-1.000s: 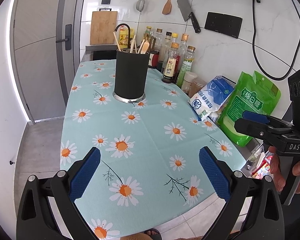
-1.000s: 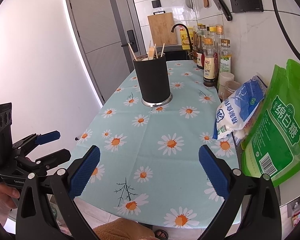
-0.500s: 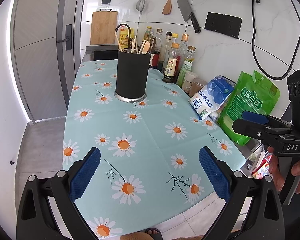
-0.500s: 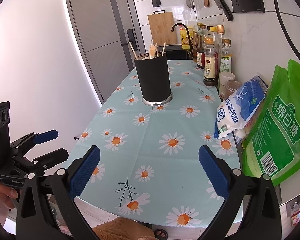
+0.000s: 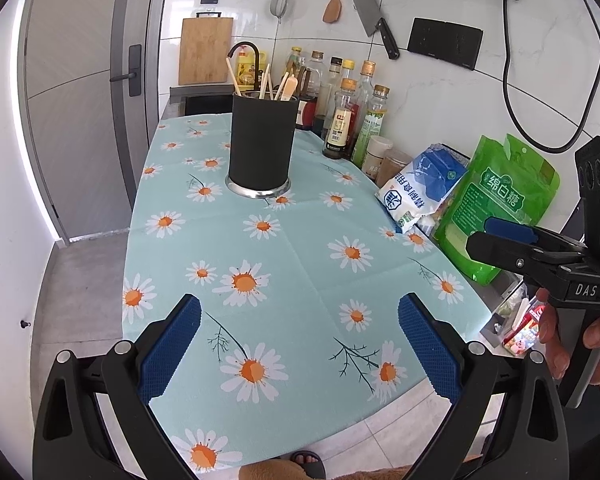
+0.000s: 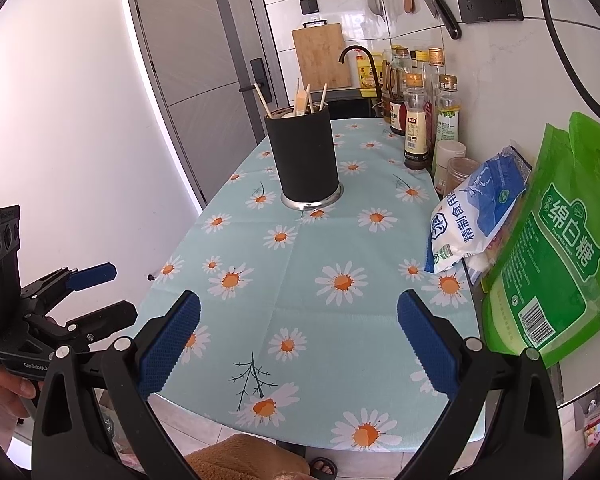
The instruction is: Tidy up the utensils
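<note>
Utensils (image 5: 266, 86): about five sticks in one black holder (image 5: 262, 146). Left gripper (image 5: 299, 350) and right gripper (image 6: 298, 346) both gape wide, empty.

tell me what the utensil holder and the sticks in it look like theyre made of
Holder: matte black body, perhaps plastic or coated metal; the shiny silver base ring looks like steel. Sticks: pale tan and unglossy, likely wood or bamboo.

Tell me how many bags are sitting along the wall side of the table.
2: a blue and white bag leaning beside a green bag nearer the table's front edge. Smaller packets behind them may be hidden.
</note>
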A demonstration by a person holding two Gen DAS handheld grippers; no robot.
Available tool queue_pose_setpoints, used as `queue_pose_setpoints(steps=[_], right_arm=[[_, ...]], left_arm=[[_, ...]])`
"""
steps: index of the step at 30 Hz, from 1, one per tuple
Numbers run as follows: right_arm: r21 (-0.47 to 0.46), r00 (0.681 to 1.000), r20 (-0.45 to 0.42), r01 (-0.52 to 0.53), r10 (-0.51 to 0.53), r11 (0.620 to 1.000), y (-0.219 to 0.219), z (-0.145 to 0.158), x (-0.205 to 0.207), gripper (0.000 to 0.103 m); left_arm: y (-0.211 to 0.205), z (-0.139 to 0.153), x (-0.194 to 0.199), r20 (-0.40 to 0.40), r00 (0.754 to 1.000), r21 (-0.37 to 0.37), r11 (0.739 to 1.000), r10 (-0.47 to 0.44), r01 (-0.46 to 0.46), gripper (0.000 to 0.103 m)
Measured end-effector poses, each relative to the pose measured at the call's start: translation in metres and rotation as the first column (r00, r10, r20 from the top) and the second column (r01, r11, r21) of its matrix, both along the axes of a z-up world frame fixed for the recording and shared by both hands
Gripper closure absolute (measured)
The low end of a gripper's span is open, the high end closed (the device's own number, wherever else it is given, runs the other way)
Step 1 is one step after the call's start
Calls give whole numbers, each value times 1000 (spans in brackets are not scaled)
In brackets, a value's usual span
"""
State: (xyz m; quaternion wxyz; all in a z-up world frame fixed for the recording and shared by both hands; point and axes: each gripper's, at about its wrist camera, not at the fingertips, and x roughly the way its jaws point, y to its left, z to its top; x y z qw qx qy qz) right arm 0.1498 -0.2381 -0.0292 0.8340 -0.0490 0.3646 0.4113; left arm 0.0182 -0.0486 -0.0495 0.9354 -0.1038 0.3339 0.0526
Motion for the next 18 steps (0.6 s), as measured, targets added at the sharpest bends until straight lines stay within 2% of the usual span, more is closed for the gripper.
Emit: queue_pose_setpoints(steps=[18], right_arm=[[8, 1000, -17, -15, 16, 1000, 2, -5, 5, 5]], left_arm=[[-2, -2, 5, -19, 1000, -7, 1000, 5, -5, 6]])
